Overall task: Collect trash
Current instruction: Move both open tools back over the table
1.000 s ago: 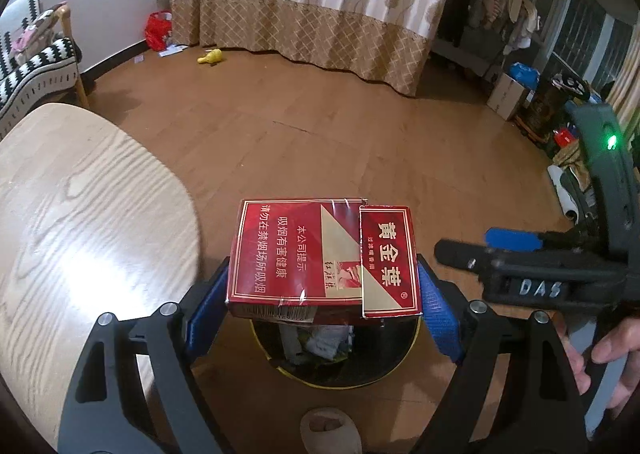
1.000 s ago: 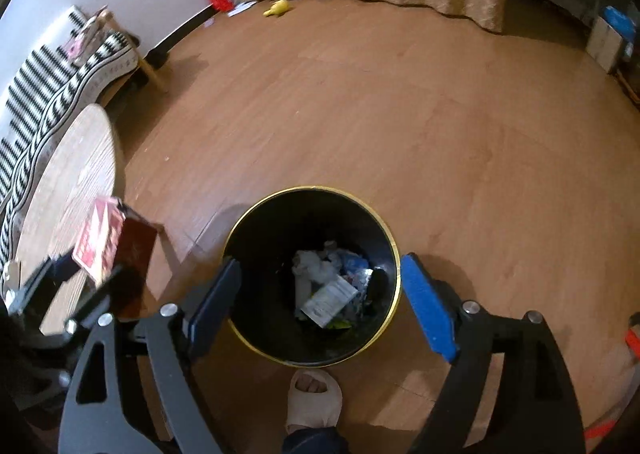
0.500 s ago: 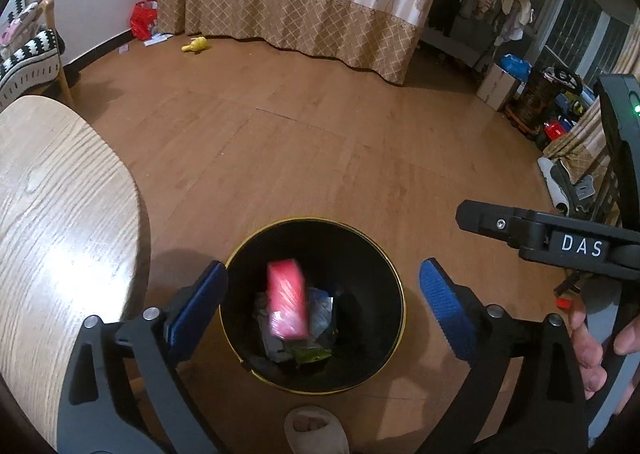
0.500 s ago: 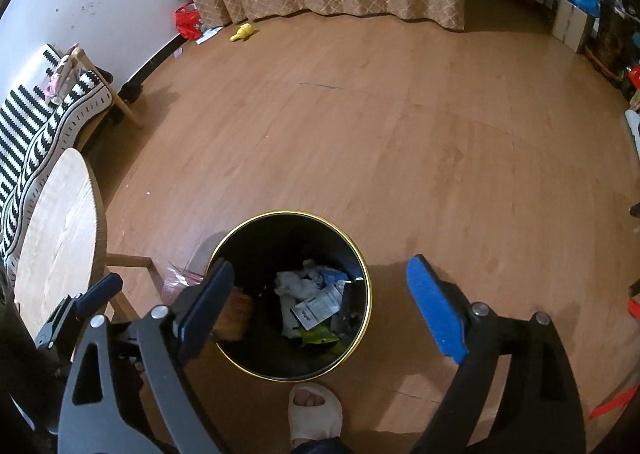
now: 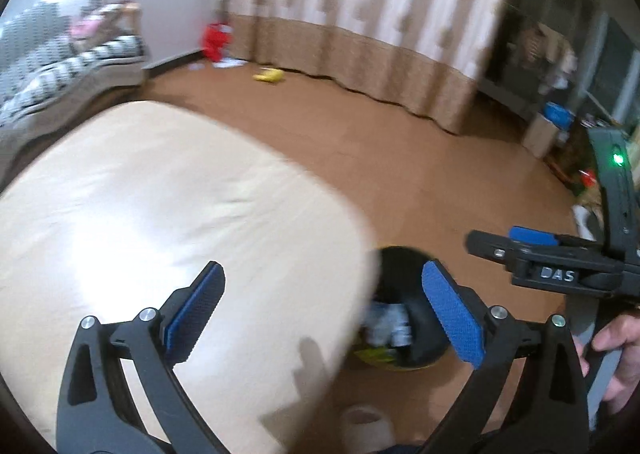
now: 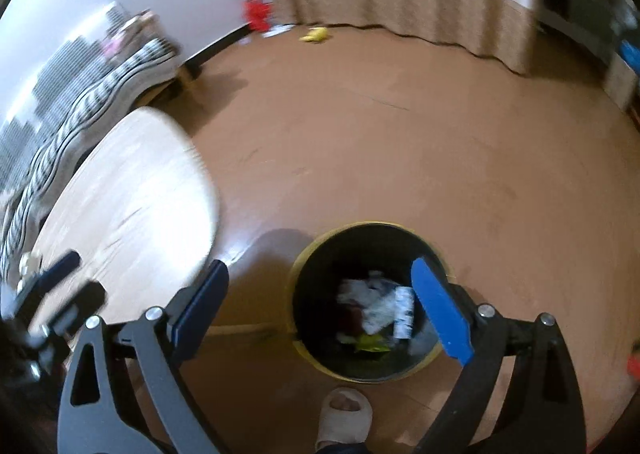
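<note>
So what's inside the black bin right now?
The black bin holds a heap of crumpled white wrappers, a dark red item and a yellow-green scrap. Blur hides details, and the right tool covers the bin's right side.

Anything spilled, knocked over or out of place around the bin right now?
Nothing spilled: the trash bin stands upright with its litter inside. Both the left hand-held gripper and right hand-held gripper are open and empty. The only stray items are a yellow object and a red bag on the floor by the curtain.
</note>
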Demonstrator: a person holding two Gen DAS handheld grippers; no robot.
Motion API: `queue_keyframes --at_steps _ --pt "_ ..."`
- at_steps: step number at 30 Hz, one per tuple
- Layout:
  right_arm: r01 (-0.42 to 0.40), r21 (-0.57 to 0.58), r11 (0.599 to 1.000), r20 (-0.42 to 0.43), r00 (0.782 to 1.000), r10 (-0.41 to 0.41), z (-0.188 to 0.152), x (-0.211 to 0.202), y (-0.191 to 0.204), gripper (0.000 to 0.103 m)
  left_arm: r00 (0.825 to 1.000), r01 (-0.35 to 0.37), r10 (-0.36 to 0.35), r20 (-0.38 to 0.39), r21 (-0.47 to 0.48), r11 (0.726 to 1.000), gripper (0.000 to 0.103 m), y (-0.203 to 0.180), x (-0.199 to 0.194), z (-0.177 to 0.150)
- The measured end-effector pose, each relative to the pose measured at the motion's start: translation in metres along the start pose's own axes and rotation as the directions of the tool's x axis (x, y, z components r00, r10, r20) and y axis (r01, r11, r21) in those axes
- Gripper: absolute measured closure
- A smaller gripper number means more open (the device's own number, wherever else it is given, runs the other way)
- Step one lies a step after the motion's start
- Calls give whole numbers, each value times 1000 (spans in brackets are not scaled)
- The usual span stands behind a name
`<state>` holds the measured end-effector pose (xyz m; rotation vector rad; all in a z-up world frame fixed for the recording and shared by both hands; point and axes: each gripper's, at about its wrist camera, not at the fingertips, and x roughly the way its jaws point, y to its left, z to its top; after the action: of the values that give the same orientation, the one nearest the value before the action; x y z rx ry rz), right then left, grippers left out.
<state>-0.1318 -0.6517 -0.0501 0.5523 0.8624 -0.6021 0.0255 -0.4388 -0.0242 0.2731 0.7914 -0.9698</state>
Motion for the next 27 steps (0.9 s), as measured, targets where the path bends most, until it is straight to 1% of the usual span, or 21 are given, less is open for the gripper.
queue_keyframes --at_steps 1,2,4,5,6,7,10,11,12,14,16,17,19,21,22,24,26,27 --pt "-17 -39 999 -4 1000 17 1 2 22 13 1000 -31 31 6 -14 999 7 16 -8 -2" --pt "-29 -69 997 -7 1000 29 1 4 38 13 997 -78 78 13 -39 996 7 41 -21 -5" --pt "-65 -157 985 -16 998 63 -2 10 90 13 987 -159 161 18 -98 982 7 90 -45 -14" --pt "-78 -189 979 -21 997 75 -4 12 110 13 981 -191 195 19 -123 974 7 110 -55 -19" --pt "-108 -243 964 -36 994 102 -7 16 144 13 972 -230 235 19 -154 961 7 135 -68 -26" --pt "-127 -271 954 -45 992 119 -10 19 164 13 965 -257 264 17 -176 950 7 153 -78 -31" --pt "-196 -354 914 -86 980 177 -24 27 241 12 926 -364 378 3 -255 896 7 222 -117 -55" --pt "-217 -375 901 -101 976 193 -29 30 263 12 906 -407 424 -6 -291 866 7 253 -135 -68" --pt "-243 -400 884 -121 970 212 -37 33 293 12 892 -431 452 -11 -318 844 7 273 -146 -75" --pt "-275 -437 856 -144 961 236 -49 37 334 12 863 -476 505 -30 -387 790 7 318 -170 -92" --pt "-300 -483 823 -163 954 252 -64 40 382 12 829 -518 557 -60 -461 721 7 362 -193 -109" --pt "-310 -499 809 -171 951 259 -71 41 400 12 818 -526 571 -73 -498 689 7 381 -202 -115" --pt "-331 -535 777 -184 944 275 -84 45 439 12 807 -528 582 -99 -563 636 7 414 -213 -125" --pt "-336 -584 739 -188 942 279 -95 52 481 12 811 -516 573 -119 -606 605 7 442 -215 -134" --pt "-335 -602 725 -187 942 280 -97 56 494 11 811 -516 571 -125 -612 599 7 449 -216 -138" --pt "-339 -632 697 -187 940 287 -100 63 521 11 812 -523 567 -140 -604 601 7 466 -209 -139" --pt "-342 -638 689 -183 937 296 -97 73 547 11 812 -531 564 -149 -590 609 7 475 -202 -139" --pt "-347 -636 689 -183 936 302 -95 79 555 11 811 -536 565 -151 -579 615 7 474 -196 -136"
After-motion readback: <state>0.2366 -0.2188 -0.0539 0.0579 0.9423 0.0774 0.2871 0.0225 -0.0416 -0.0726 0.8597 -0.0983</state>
